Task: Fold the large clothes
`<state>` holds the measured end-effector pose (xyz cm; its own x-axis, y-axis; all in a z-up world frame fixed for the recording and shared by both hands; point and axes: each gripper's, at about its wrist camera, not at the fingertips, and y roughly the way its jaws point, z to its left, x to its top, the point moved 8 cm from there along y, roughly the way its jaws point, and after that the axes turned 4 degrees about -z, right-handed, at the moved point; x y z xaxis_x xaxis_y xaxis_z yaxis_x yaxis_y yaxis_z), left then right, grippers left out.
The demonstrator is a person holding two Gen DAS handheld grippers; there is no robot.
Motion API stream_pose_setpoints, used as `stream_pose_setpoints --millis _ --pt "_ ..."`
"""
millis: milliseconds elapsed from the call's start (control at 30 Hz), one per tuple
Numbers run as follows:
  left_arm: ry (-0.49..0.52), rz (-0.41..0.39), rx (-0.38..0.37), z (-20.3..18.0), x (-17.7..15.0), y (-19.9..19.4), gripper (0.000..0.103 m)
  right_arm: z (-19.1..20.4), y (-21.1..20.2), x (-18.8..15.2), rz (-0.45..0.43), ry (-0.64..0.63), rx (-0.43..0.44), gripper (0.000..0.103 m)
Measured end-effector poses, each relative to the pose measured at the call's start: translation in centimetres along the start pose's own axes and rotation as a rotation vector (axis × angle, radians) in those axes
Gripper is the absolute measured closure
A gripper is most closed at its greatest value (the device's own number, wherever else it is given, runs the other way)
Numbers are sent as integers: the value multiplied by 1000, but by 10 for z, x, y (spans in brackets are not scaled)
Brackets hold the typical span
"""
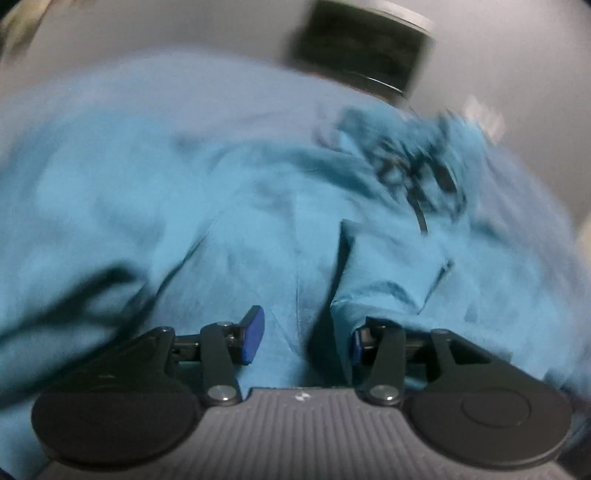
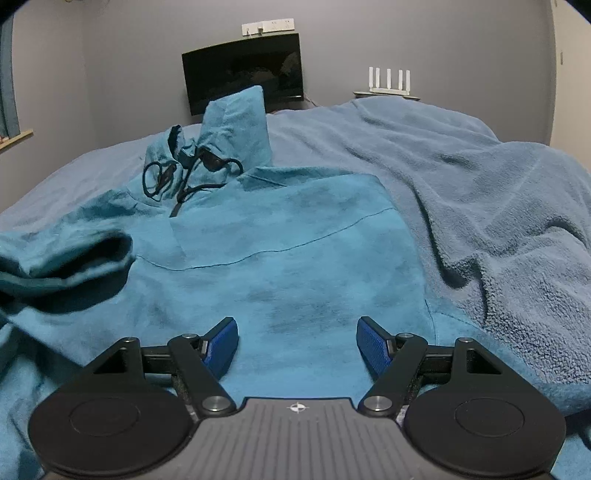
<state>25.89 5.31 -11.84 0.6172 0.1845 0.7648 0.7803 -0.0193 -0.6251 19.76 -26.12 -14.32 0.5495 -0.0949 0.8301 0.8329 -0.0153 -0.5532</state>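
Left wrist view: heavily motion-blurred. The left gripper [image 1: 303, 341], black linkage with blue pads, hangs low over the teal fleece hooded pullover [image 1: 184, 192]. Its jaws stand partly apart; cloth lies under and around the right pad, where a flap edge rises, but the blur does not let me tell whether the pads pinch it. A black drawcord [image 1: 421, 192] shows near the collar at upper right. A dark flat screen [image 1: 362, 48] is smeared against the grey wall behind.

Right wrist view: sharp. The right gripper [image 2: 297, 345] has its jaws spread wide and holds nothing; it hovers just above the pullover's lower body. The pullover [image 2: 295, 236] lies front-up on the bed, hood [image 2: 236, 122] standing up at the far end, drawcord [image 2: 184, 177] looped below it. One sleeve [image 2: 66, 254] is bunched and raised at the left edge.

Progress, as a judgement: early. The body is spread fairly flat, but no completed fold shows; sleeves, sides and hood all remain to be brought in.

Surface and room: a bed covered by a slate-blue fleece blanket [image 2: 498, 192], rumpled in ridges at right, soft and uneven for creasing. Grey walls, black monitor [image 2: 243, 77], white socket strip [image 2: 267, 26] above it, white router with upright antennas [image 2: 389, 83] on a shelf.
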Motion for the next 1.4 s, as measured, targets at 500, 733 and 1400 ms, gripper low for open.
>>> stream_pose_setpoints --millis 500,733,1400 --pt "987 -228 11 -154 -34 15 33 -3 1 -3 15 15 -14 25" --pt "898 -265 53 -147 -2 5 84 -2 2 -4 17 11 -11 24" --pt "74 -245 276 61 57 -47 51 -3 -1 -4 7 20 -2 23"
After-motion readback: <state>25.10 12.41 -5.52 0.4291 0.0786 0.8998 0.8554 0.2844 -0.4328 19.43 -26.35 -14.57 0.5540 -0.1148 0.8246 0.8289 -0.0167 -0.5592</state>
